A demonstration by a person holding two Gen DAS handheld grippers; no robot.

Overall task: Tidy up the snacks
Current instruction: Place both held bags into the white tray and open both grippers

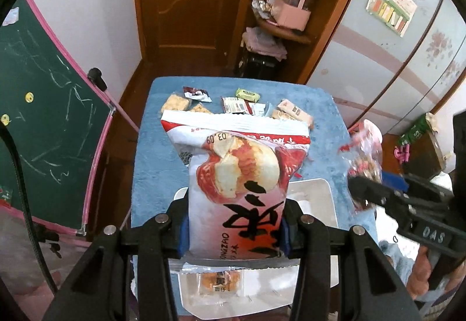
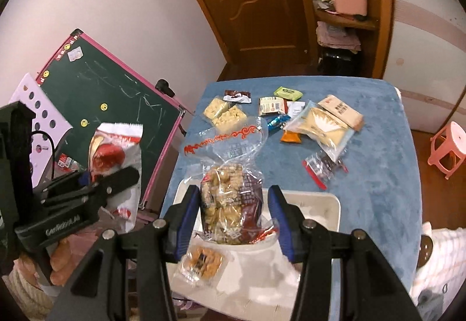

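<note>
Two grippers work over a white tray (image 2: 326, 205) at the near edge of a blue-covered counter (image 2: 378, 175). In the left wrist view, the left gripper (image 1: 234, 229) is clamped on the lower half of a red-and-white snack bag (image 1: 236, 172), held upright and off the counter, its top at 12 o'clock from the jaws. In the right wrist view, the right gripper (image 2: 234, 222) stands with its blue pads apart: a clear bag of peanut bars (image 2: 230, 198) sits between them, close to the left pad, with a visible gap to the right pad, so it looks released or not yet gripped; which one cannot be told. That bag leans in the tray, and a small wrapped biscuit (image 2: 202, 261) lies just below it at 7 o'clock. Farther out, toward 12 and 1 o'clock, loose snack packets (image 2: 291, 114) are scattered across the far half of the counter. The step in hand appears to be loading the large bags into the tray. The next move likely calls for the right gripper to back away clear of the clear bag without tipping it, then for the left to lower its bag into the free space at the tray's right side.
</note>
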